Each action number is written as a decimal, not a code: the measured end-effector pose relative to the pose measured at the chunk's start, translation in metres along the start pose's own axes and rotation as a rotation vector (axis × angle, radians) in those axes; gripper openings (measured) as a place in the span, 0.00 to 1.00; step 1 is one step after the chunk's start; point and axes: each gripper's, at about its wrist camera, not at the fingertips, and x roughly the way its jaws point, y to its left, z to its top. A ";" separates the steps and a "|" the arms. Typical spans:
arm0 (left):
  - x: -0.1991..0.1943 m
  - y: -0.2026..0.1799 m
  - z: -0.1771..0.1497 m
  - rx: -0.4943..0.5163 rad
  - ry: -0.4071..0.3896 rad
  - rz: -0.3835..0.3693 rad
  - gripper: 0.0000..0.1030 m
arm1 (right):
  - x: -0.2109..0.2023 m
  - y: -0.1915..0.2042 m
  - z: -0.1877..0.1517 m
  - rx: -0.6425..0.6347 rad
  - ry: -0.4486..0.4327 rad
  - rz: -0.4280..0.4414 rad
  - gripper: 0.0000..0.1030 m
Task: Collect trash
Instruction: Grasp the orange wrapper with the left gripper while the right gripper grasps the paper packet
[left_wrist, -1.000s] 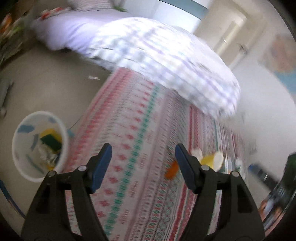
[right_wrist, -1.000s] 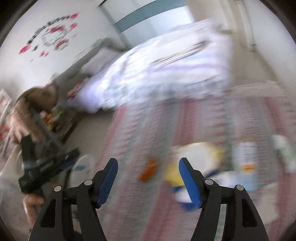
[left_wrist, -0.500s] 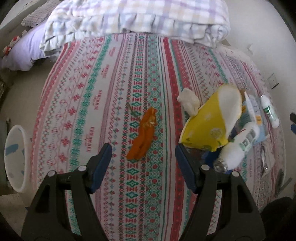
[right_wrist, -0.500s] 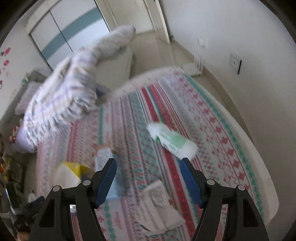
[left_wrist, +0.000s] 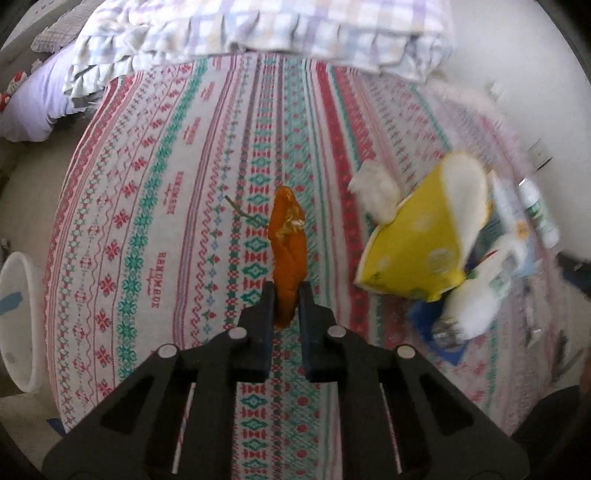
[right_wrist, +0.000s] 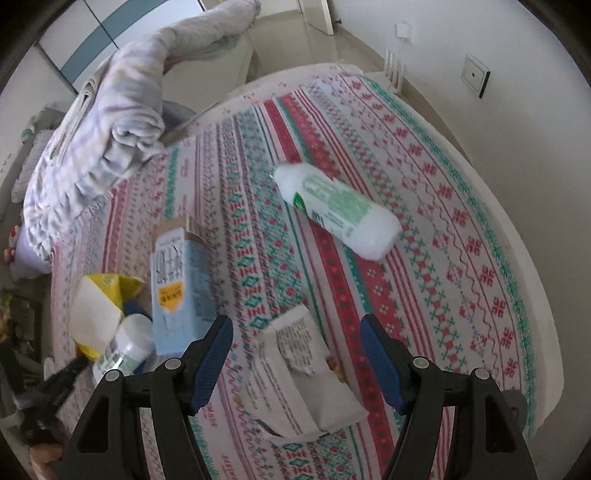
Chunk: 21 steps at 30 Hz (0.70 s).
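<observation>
An orange scrap (left_wrist: 288, 236) lies on the patterned bedspread (left_wrist: 166, 221). My left gripper (left_wrist: 286, 291) points down at it, and its jaws are closing with the scrap's near end pressed between the pads. In the right wrist view my right gripper (right_wrist: 295, 325) stands open just above a crumpled white paper packet (right_wrist: 303, 373), without touching it. A white bottle with a green label (right_wrist: 338, 210) lies farther out on the bedspread.
A yellow bag (left_wrist: 417, 236), a crumpled tissue (left_wrist: 376, 188), a light blue carton (right_wrist: 181, 280) and a small white bottle (right_wrist: 125, 349) lie together. A white bin (left_wrist: 18, 317) stands on the floor at the left. A folded checked blanket (left_wrist: 258, 29) covers the far end.
Both grippers swung down from a view of the room onto the bed. The left jaws went from wide open to closed on the orange scrap. The right gripper sank closer to the white packet.
</observation>
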 end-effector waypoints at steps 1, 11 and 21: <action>-0.006 0.003 0.001 -0.016 -0.010 -0.024 0.13 | 0.002 0.001 -0.002 -0.008 0.010 -0.013 0.70; -0.039 0.042 -0.006 -0.199 -0.055 -0.195 0.13 | 0.020 0.024 -0.011 -0.115 0.082 -0.057 0.70; -0.047 0.046 -0.012 -0.225 -0.057 -0.209 0.13 | 0.033 0.034 -0.015 -0.155 0.117 -0.087 0.24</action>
